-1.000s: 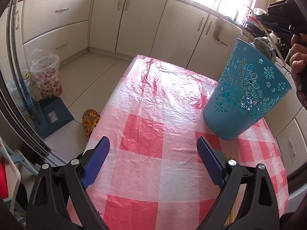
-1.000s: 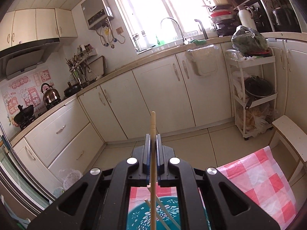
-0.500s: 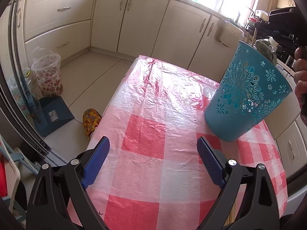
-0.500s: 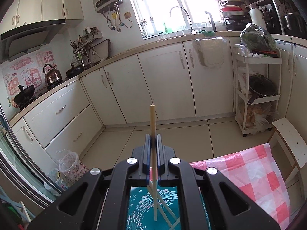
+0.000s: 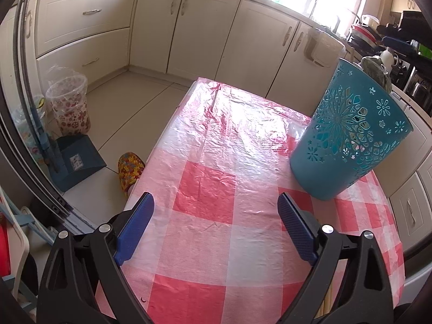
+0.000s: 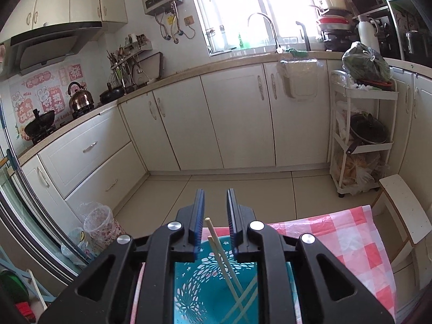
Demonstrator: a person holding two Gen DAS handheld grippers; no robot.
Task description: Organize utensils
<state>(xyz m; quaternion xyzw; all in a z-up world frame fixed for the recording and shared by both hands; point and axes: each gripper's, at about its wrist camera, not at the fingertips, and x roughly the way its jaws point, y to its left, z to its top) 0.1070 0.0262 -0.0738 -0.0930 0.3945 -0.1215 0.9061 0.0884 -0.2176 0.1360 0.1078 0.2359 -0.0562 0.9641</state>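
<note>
Jaws just parting, the right gripper (image 6: 214,208) is releasing a chopstick (image 6: 220,253) into the teal basket (image 6: 216,283) — pads clear, the stick leaning among others inside. The left gripper (image 5: 216,218) is hanging wide and empty over the checked tablecloth (image 5: 216,189). Judged next: fetching another utensil — none is showing; the basket's floor is hidden.

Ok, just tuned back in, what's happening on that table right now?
A person is sorting chopsticks into the teal basket on the checked tablecloth. The right gripper sits above the basket; its jaws have just been opening, and the chopstick it held a moment ago now leans loose inside with a few others, touching neither jaw. The left gripper hovers over the cloth with jaws wide open and nothing in them.
</note>
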